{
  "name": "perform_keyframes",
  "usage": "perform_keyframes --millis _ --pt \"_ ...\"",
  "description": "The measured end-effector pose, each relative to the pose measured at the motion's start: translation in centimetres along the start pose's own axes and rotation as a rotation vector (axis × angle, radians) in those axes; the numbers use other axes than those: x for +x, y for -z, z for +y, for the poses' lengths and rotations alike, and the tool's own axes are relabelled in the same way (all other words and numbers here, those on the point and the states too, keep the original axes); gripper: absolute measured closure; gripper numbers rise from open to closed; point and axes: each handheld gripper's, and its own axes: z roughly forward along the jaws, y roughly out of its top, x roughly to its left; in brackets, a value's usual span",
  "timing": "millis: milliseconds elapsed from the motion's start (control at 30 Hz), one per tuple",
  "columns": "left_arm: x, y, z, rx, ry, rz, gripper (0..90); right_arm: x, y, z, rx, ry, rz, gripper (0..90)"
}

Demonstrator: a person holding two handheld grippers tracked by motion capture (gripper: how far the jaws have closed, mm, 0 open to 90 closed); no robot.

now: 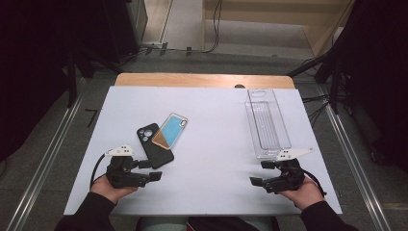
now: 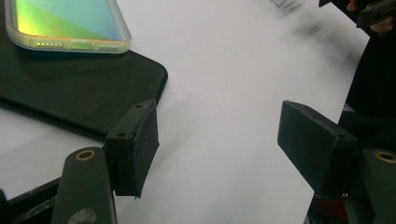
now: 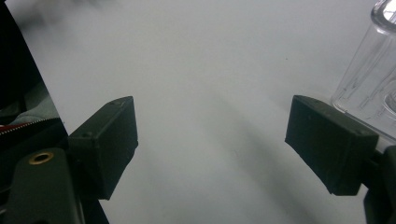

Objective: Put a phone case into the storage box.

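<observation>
White table, 2 phone cases, clear tray

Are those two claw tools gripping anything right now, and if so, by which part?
Nothing is held. The left gripper stands open beside the dark phone case, not gripping it. The right gripper stands open near the clear tray.

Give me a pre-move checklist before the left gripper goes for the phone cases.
1. Left gripper open, nothing between the jaws: ok.
2. Right gripper open and empty: ok.
3. Black phone case lies flat on the table, near the left gripper: ok.
4. Black case free to lift alone: not ok, the blue case overlaps its far edge.
5. Clear tray empty and upright: ok.
6. Whether a phone is inside either case: cannot tell.
</observation>
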Motion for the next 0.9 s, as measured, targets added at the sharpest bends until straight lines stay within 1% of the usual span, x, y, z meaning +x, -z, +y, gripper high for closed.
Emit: perform_keyframes --millis 200,367,600,633,900 --pt "-0.05 0.04 0.08 0.007 0.009 0.004 29.2 -0.02 -0.19 -0.01 0.004 -0.005 0.011 15.2" --pt "-0.15 0.05 0.10 0.015 0.015 0.001 29.2 0.06 -0.08 -0.07 0.005 -0.005 0.002 15.1" --pt "-0.18 0.01 0.21 0.022 0.014 0.001 29.2 -0.01 -0.12 -0.08 0.007 -0.006 0.004 15.1" --pt "-0.18 0.02 0.22 0.022 0.020 0.001 29.2 -0.01 -0.14 -0.08 0.009 -0.006 0.004 15.2" --pt "-0.16 0.04 0.27 0.027 0.024 -0.003 29.2 0.02 -0.15 -0.09 0.009 -0.006 0.005 15.1"
